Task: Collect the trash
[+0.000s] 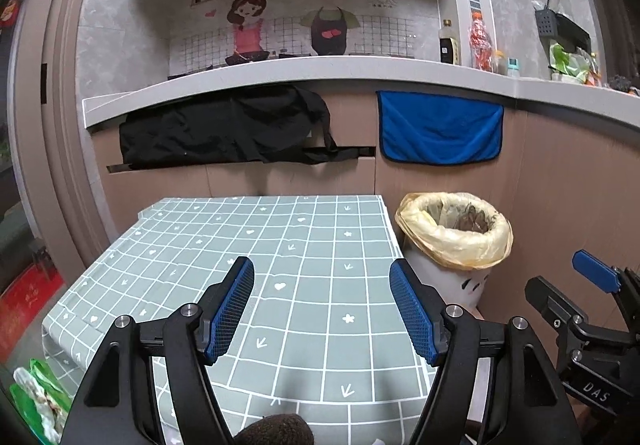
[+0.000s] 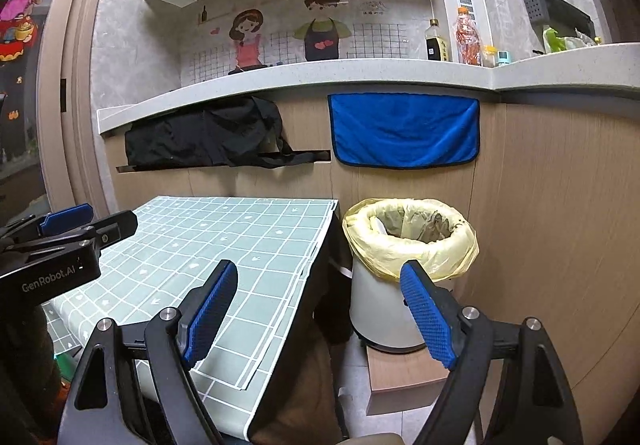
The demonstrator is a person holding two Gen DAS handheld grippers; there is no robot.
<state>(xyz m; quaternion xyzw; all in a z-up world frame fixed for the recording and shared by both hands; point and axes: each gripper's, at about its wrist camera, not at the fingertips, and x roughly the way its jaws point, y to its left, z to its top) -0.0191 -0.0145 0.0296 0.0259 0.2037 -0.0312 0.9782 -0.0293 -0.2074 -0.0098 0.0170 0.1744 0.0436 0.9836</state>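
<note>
A white trash bin point(image 1: 452, 277) with a yellow liner stands on the floor to the right of a small table point(image 1: 304, 245) covered by a green grid cloth. The bin point(image 2: 384, 309) holds crumpled trash inside the liner point(image 2: 412, 241). My left gripper point(image 1: 322, 271) is open and empty above the table cloth. My right gripper point(image 2: 318, 273) is open and empty, over the table's right edge point(image 2: 316, 269) and beside the bin. A brown fuzzy thing point(image 1: 276, 430) shows at the bottom edge of the left wrist view.
A kitchen counter point(image 1: 320, 71) runs behind, with a black cloth point(image 1: 224, 129) and a blue towel point(image 1: 440, 129) hanging below. Bottles point(image 1: 480, 41) stand on the counter. A green bag point(image 1: 38, 401) lies on the floor at the left. The bin rests on a wooden block point(image 2: 404, 377).
</note>
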